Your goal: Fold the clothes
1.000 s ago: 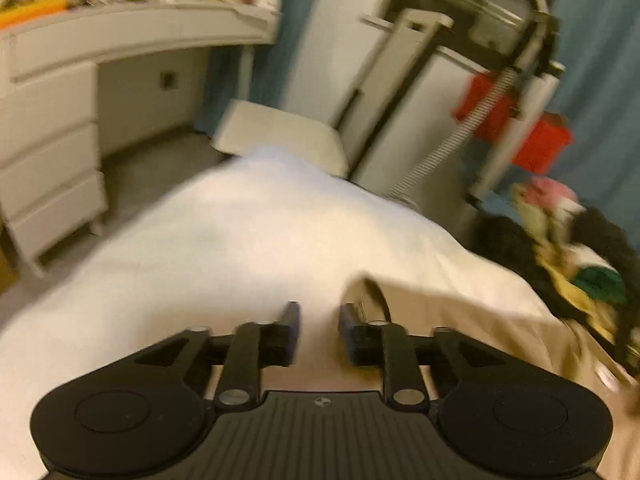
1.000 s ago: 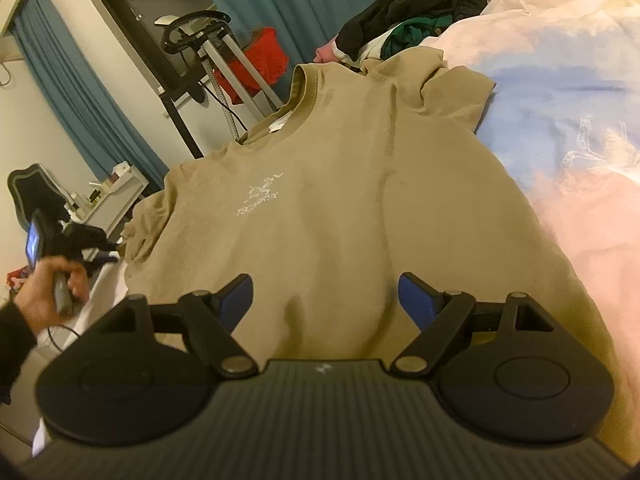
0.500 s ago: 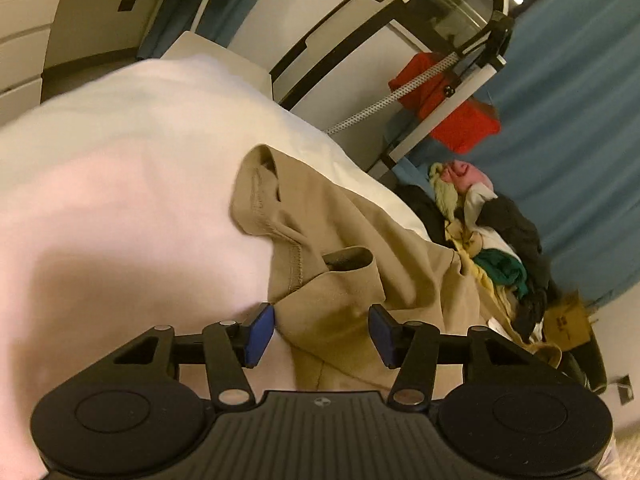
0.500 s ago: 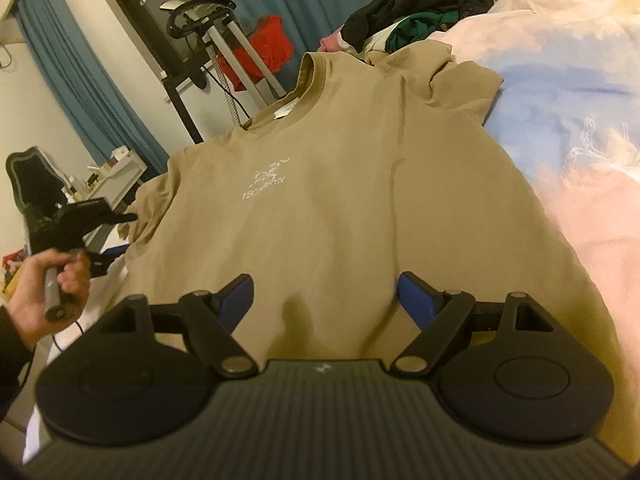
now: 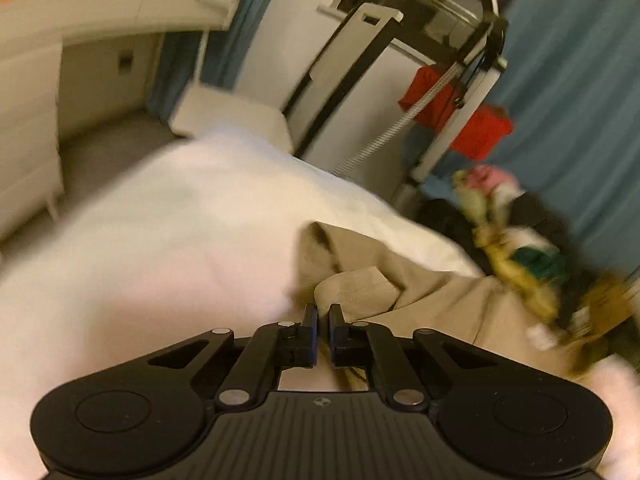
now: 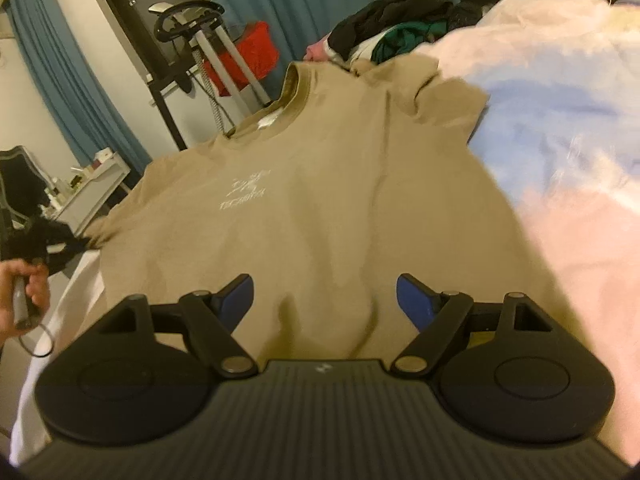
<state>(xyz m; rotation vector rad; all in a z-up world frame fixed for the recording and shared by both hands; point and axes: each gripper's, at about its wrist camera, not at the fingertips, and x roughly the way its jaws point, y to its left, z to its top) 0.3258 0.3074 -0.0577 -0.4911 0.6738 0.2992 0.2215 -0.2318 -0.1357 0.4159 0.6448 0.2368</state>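
Observation:
A tan T-shirt (image 6: 320,200) with a small white chest print lies face up and spread flat on the bed. In the left wrist view my left gripper (image 5: 323,314) has its jaws together on the edge of the shirt's sleeve (image 5: 360,284), with a sliver of tan cloth between the fingers. The right wrist view shows the same gripper (image 6: 76,245) at the far left, held by a hand (image 6: 20,292) and pinching that sleeve tip. My right gripper (image 6: 324,292) hovers open over the lower part of the shirt, with nothing between its blue pads.
A heap of dark, green and pink clothes (image 6: 400,36) lies beyond the collar. A pink and blue duvet (image 6: 560,160) is to the right, white bedding (image 5: 160,240) to the left. Off the bed stand an exercise machine with red cloth (image 6: 240,56) and a white dresser (image 5: 28,120).
The left gripper's jaws went from open around the sleeve to closed on its edge, and its view swung and blurred. The right gripper stayed open and hardly moved.

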